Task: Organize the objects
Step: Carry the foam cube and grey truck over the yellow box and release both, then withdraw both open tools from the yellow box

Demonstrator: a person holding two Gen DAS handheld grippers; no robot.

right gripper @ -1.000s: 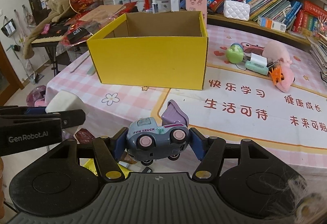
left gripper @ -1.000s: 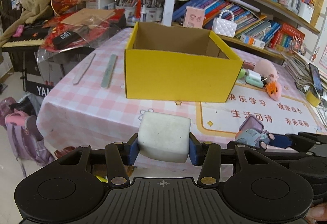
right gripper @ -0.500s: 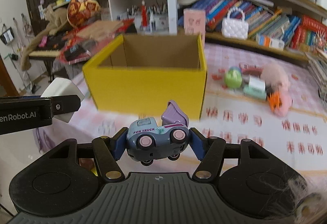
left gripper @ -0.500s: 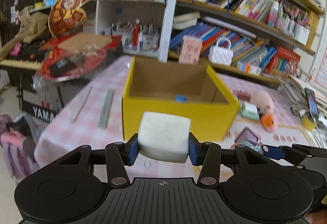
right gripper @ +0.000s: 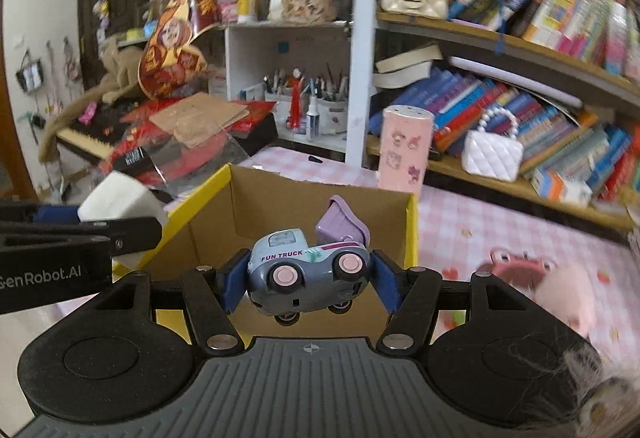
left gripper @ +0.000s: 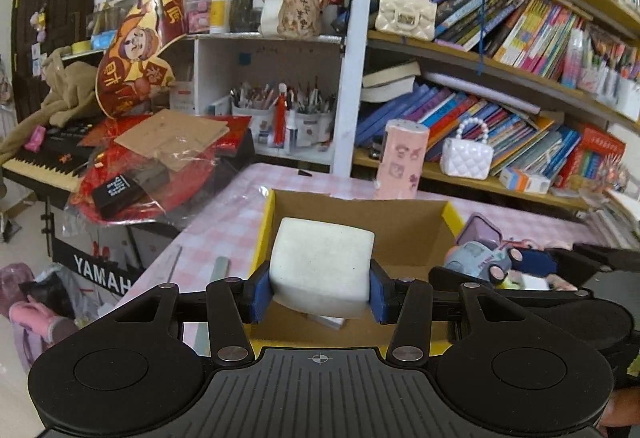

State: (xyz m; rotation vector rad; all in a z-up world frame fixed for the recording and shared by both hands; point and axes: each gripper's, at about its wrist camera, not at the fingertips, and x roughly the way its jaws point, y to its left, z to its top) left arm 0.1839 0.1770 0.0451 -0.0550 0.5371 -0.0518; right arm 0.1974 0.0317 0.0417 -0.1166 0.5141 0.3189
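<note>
My left gripper (left gripper: 319,288) is shut on a white sponge block (left gripper: 322,264) and holds it over the open yellow cardboard box (left gripper: 263,234). My right gripper (right gripper: 305,280) is shut on a blue-grey toy truck (right gripper: 306,270) with a purple tipper, held over the same box (right gripper: 412,230). The truck also shows at the right of the left wrist view (left gripper: 478,258), and the sponge at the left of the right wrist view (right gripper: 120,200). A small white item (left gripper: 328,320) lies on the box floor under the sponge.
The box stands on a pink checked tablecloth (right gripper: 480,226). A pink carton (right gripper: 404,150) stands behind it. A pink plush toy (right gripper: 560,294) lies at the right. Two flat sticks (left gripper: 218,266) lie left of the box. Bookshelves (left gripper: 500,110) and a keyboard (left gripper: 40,166) surround the table.
Both grippers have risen and moved forward from in front of the box to above its opening, each still holding its object.
</note>
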